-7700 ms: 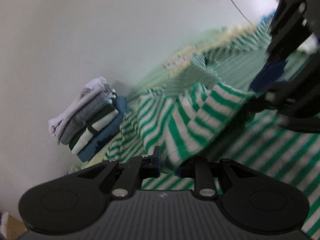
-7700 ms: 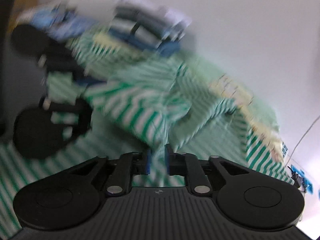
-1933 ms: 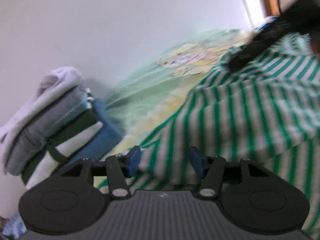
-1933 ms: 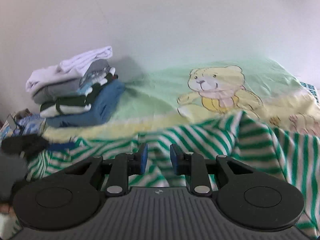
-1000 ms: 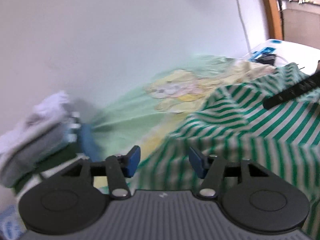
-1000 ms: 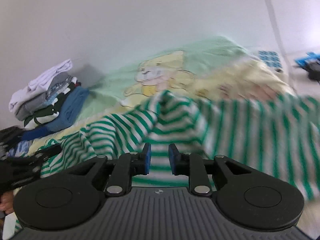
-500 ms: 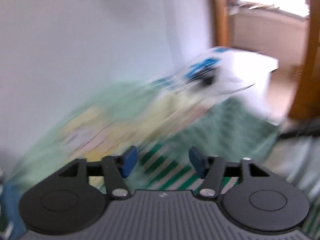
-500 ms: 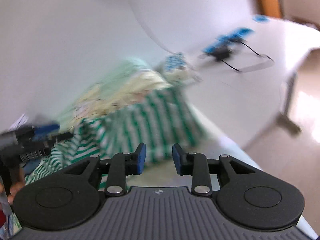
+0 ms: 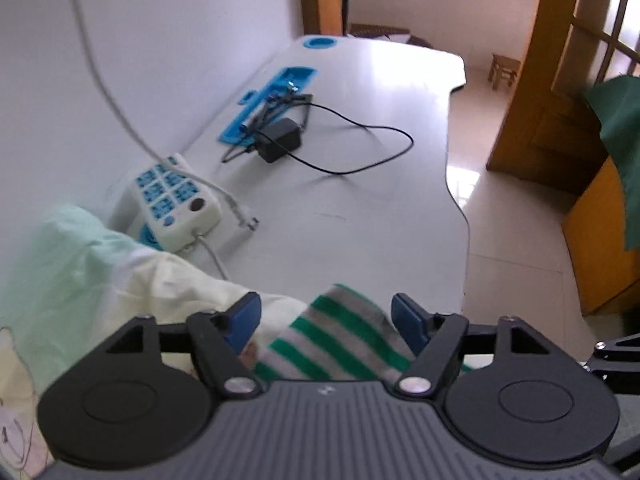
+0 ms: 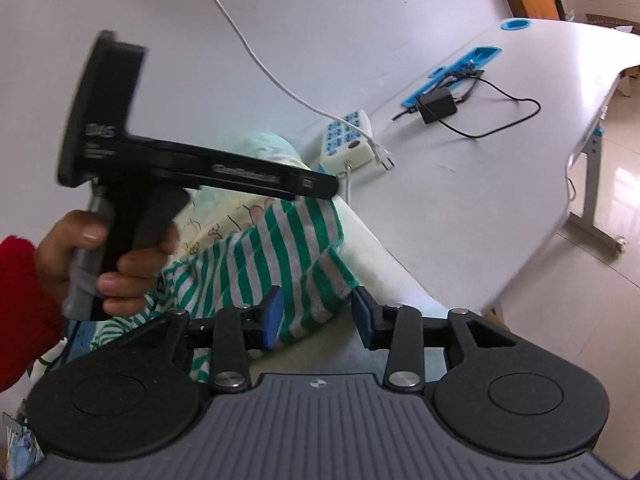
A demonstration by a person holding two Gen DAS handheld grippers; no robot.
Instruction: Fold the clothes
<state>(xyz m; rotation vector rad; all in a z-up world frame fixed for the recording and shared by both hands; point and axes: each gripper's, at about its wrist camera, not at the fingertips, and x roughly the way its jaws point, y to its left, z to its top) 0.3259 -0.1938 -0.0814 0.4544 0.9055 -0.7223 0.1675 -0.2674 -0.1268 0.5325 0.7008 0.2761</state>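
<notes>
While the left gripper (image 9: 326, 320) stood with its jaws spread, a corner of the green-striped garment (image 9: 340, 344) lay between them, unpinched, at 6 o'clock on the white table (image 9: 360, 220); a power strip (image 9: 176, 200) sat at 9 o'clock.

From the right wrist, the right gripper (image 10: 316, 318) likewise gaped over the garment's edge at 6 o'clock, and a hand (image 10: 92, 264) held the left tool at 9 o'clock.

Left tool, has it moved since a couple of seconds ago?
Yes. The left tool has swung right along the wall: the folded stack once beside it is out of view, and the power strip and white desk now lie ahead.
</notes>
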